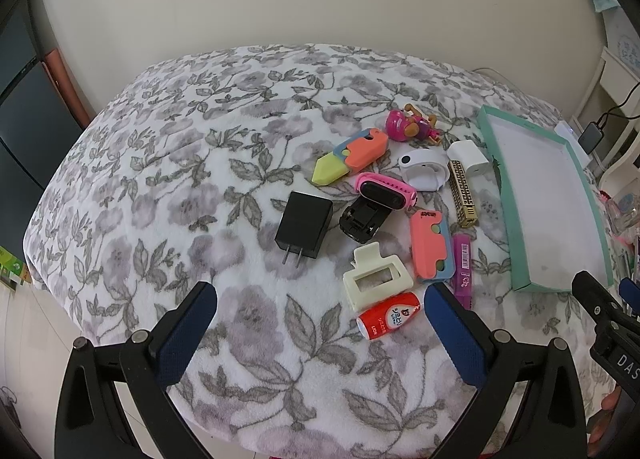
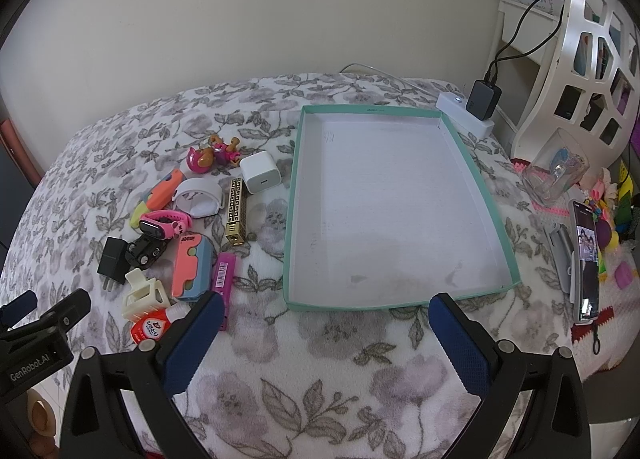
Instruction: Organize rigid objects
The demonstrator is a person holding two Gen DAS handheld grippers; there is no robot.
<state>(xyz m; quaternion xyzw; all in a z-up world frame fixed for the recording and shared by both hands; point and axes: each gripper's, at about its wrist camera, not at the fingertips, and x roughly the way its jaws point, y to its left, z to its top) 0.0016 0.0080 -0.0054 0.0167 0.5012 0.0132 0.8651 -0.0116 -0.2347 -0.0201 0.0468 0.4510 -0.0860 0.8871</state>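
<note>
Small hard items, clustered on a flowered blanket (image 2: 320, 359) just left of a shallow teal-rimmed box (image 2: 490, 195) with a bare white floor. Cluster holds: black plug adapter (image 1: 304, 225), white plug cube (image 2: 258, 172), cream hair claw (image 1: 376, 279), red bottle (image 1: 388, 317), pink band watch (image 1: 384, 187), white band (image 2: 199, 198), black toy car (image 1: 362, 221), gold patterned bar (image 2: 235, 211), purple tube (image 2: 225, 279), two coral-and-blue cases (image 1: 430, 245), pink figure (image 1: 412, 125). Left gripper (image 1: 320, 301) and right gripper (image 2: 324, 313) both spread wide, holding nothing, over the near blanket. Phone (image 2: 586, 259) at right.
</note>
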